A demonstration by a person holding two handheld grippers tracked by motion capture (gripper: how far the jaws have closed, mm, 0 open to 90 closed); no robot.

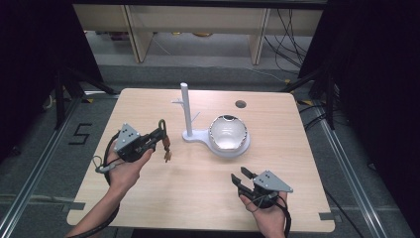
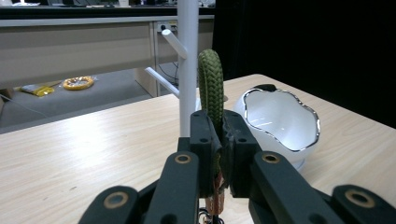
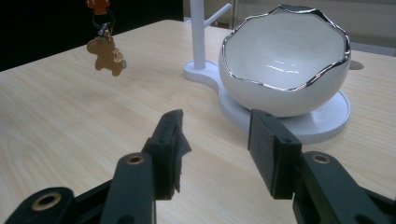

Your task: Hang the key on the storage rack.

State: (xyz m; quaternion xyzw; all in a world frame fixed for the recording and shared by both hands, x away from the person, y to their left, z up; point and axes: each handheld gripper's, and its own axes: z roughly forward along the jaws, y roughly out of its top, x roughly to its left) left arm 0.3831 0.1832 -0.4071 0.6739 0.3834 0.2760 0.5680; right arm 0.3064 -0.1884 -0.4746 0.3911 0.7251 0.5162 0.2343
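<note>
My left gripper (image 1: 159, 135) is shut on a keychain with a green braided loop (image 2: 211, 84); the loop stands up above the jaws. A brown charm (image 1: 167, 154) dangles below, clear of the table, and the same charm (image 3: 106, 55) hangs at upper left in the right gripper view. Just beyond the loop rises a white peg stand (image 1: 185, 106) whose base joins a white egg-shaped bowl (image 1: 228, 134). The stand's pegs (image 2: 164, 80) point left of the post. My right gripper (image 1: 243, 176) rests open near the front right, facing the bowl (image 3: 285, 70), nothing between its jaws.
The wooden table (image 1: 148, 193) has a round cable hole (image 1: 240, 104) at the back right. Beyond the far edge are desk legs, cables and floor. Bare tabletop lies between the two grippers.
</note>
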